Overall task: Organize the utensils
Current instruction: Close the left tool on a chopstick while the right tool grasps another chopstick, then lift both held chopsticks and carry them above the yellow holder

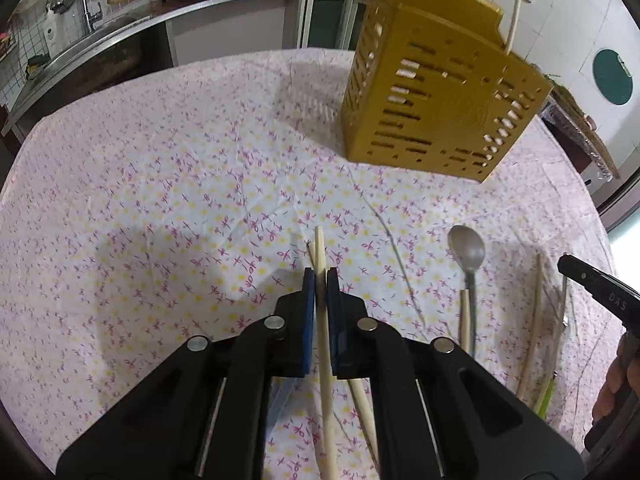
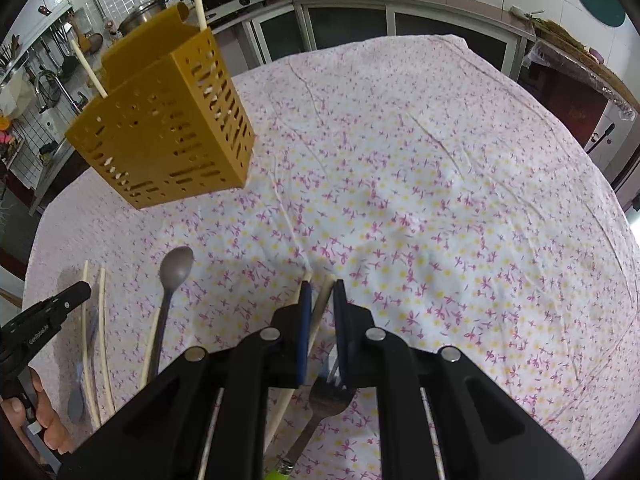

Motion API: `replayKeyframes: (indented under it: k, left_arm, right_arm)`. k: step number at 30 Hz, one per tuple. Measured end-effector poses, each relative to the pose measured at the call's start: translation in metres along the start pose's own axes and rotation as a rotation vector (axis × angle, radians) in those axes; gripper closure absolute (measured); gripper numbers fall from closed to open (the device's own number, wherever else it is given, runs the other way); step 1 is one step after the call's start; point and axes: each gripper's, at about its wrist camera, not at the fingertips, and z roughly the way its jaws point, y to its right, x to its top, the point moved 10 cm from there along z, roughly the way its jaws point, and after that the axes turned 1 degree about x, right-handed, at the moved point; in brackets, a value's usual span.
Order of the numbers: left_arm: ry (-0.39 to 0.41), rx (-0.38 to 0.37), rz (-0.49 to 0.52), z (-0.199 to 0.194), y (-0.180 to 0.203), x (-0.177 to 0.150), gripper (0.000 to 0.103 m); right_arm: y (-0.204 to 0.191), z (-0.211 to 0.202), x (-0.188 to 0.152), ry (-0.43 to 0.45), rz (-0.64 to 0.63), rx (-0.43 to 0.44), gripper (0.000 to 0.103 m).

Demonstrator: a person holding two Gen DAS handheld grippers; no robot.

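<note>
Chopsticks lie scattered near the tabletop's point(image 1: 160, 184) near edge: the left gripper point(image 1: 320, 280) has its fingers clamped on one chopstick point(image 1: 320, 248), the right gripper point(image 2: 320, 292) pinches another chopstick point(image 2: 326, 292). One spoon point(image 2: 176, 268) rests between them, one fork point(image 2: 328, 396) beneath the right gripper. One yellow slotted holder point(image 1: 440, 96), two chopsticks upright in it, stands toward the far edge.
</note>
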Motion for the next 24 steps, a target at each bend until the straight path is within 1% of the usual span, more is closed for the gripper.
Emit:
replayKeyframes:
  k: [5,7,12,14,16,17,22,24]
  left_arm:
    - [0.034,-0.014,-0.007,-0.017,-0.001,0.004,0.099]
    - [0.056,-0.019,-0.008,-0.027,0.001,0.006,0.099]
    - [0.158,-0.023,-0.001,-0.059,0.005,0.021,0.099]
    - [0.219,-0.009,0.006,-0.075,0.008,0.030,0.099]
    - [0.262,-0.011,0.008,-0.087,0.010,0.036,0.099]
    - [0.280,-0.015,0.005,-0.093,0.011,0.039,0.099]
    - [0.382,-0.055,-0.005,-0.122,0.019,0.056,0.099]
    - [0.405,-0.066,-0.004,-0.129,0.022,0.062,0.099]
  right_arm:
    - [-0.002,-0.009,0.006,0.034,-0.006,0.011,0.092]
    - [-0.004,-0.018,0.011,0.061,-0.016,0.011,0.092]
    - [-0.014,-0.046,0.030,0.166,-0.068,0.001,0.092]
    - [-0.020,-0.059,0.037,0.212,-0.086,0.012,0.093]
    - [-0.026,-0.071,0.044,0.253,-0.101,0.012,0.093]
    - [-0.030,-0.080,0.048,0.285,-0.117,0.011,0.094]
    - [-0.046,-0.111,0.066,0.388,-0.171,0.013,0.096]
    - [-0.053,-0.123,0.075,0.430,-0.190,0.016,0.096]
